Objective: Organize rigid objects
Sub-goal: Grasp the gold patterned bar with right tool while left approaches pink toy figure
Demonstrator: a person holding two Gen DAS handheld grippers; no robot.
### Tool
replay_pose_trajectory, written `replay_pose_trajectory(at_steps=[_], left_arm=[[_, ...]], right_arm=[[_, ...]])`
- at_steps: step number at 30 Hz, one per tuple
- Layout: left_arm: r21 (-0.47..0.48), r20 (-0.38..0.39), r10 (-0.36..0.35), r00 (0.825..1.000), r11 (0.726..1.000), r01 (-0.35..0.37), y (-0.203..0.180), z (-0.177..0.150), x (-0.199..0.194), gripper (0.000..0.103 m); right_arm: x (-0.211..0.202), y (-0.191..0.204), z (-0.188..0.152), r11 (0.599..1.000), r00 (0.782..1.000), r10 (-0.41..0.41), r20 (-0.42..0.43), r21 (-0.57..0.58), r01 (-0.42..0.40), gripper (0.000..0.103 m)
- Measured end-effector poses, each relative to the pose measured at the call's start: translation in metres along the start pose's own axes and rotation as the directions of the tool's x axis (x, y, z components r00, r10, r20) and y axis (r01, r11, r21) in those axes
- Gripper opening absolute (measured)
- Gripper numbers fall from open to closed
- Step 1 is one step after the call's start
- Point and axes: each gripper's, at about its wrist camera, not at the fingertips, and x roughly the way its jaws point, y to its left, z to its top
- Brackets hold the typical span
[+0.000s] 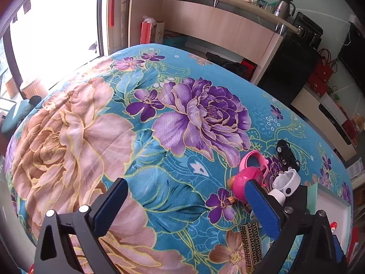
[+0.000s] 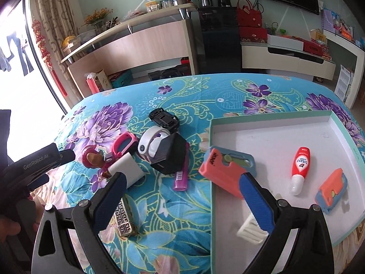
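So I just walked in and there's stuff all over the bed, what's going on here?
A person holding a gripper in each hand is sorting small items from the floral blanket into a shallow tray. The right gripper is open and holds nothing, near an orange cutter lying over the tray's edge. The tray already holds a red-and-white bottle and another orange cutter. A black toy car, a pink toy and others wait on the blanket. The left gripper is open, empty.
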Motion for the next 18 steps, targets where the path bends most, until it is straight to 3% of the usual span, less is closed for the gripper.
replay_pose_trajectory(at_steps=[6,18], left_arm=[[-0.008,0.007,0.007,1.0,1.0,-0.007,0.014,0.005,0.001,0.103],[-0.068,0.014,-0.106,0.994,0.992,0.107,0.017,0.006,0.006,0.103]], right_arm=[[0.014,0.039,-0.005,0.996,0.999,0.023,-0.041,-0.082,-0.027,0.099],[0.054,0.069,-0.027,0.988,0.987,0.021,-0.158,-0.146,-0.045,0.099]])
